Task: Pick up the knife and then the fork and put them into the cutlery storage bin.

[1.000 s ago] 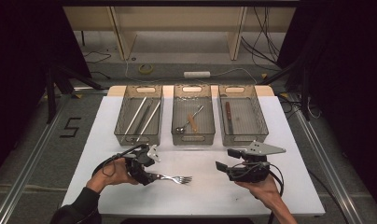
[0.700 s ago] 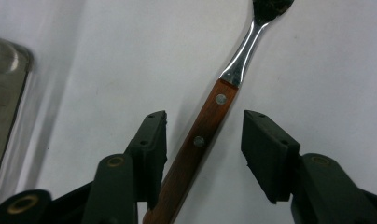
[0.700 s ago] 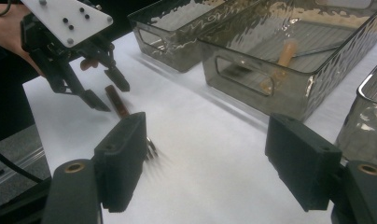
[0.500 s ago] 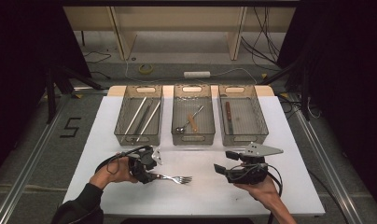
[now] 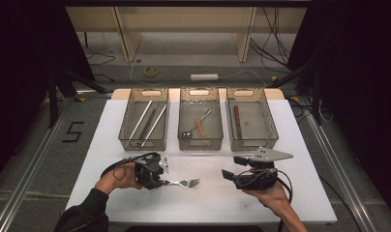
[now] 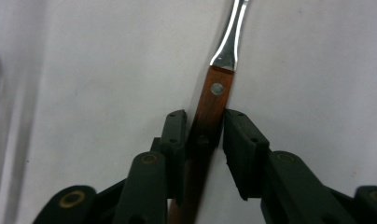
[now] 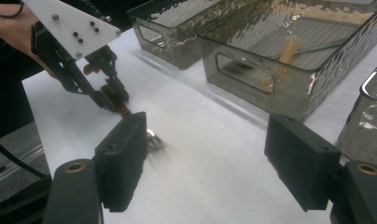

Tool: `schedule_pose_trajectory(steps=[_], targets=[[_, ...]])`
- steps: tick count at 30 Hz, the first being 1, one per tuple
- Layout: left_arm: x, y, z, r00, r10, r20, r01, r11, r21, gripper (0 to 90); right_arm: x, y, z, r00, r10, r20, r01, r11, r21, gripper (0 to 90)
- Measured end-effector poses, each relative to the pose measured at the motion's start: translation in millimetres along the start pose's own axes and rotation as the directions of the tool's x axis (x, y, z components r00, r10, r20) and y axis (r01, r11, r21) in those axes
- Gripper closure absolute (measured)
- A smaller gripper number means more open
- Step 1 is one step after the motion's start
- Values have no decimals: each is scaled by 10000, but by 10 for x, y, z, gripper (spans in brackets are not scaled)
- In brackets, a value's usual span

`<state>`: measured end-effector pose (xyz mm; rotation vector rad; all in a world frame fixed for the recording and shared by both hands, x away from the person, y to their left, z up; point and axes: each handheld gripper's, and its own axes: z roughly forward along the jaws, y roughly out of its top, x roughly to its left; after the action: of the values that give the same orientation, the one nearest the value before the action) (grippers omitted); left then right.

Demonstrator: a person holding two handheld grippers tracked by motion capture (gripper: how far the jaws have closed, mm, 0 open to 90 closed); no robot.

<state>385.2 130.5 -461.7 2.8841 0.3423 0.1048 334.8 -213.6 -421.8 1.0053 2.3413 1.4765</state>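
Observation:
A fork [image 5: 184, 183] with a brown wooden handle [image 6: 219, 93] lies on the white table sheet, tines pointing right in the high view. My left gripper [image 5: 157, 181] is down on it at the handle end. Its jaws have just been closing and now stand against both sides of the handle [image 6: 203, 135]. My right gripper [image 5: 232, 166] hovers to the right, open and empty, jaws pointing left towards the fork. The right gripper view looks between its wide-apart jaws [image 7: 205, 154] at the tines [image 7: 153, 139] and at the left gripper [image 7: 114, 100].
Three clear trays stand in a row behind. The left tray [image 5: 123, 123] holds long metal utensils, the middle tray [image 5: 180, 121] a spoon and a wooden-handled piece, the right tray [image 5: 273, 123] a wooden-handled knife. White sheet [image 5: 208, 203] lies bare between my hands.
The left gripper has shifted slightly and come down on the fork's handle, its jaws narrowing around it. The fork and the right gripper have stayed where they were.

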Motion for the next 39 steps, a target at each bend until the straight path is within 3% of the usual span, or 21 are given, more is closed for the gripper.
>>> schedule_pose_trajectory(steps=[11, 18, 22, 30, 39], targets=[[-9, -16, -2, 9998, 175, 106, -174, 9997, -173, 755, 3, 6, 0, 10000, 9, -32, -9, 10000, 33, 311], [-2, -18, -38, 9994, -225, 280, 233, 9993, -286, 757, 25, 17, 1, 9999, -112, -121, 112, 9999, -20, 312], [-37, 30, -117, 9970, -699, 329, 713, 9965, -446, 758, 67, 26, 8, 9994, -259, -233, 258, 9997, -39, 312], [-176, 190, -244, 9900, -1196, 744, 1258, 9883, -858, 758, 267, 43, 106, 9922, -1091, -607, 1102, 9938, 156, 312], [-324, 329, -271, 9932, -736, 903, 806, 9938, -769, 757, 512, 27, 298, 9714, -2030, -1234, 2128, 9744, 726, 312]])
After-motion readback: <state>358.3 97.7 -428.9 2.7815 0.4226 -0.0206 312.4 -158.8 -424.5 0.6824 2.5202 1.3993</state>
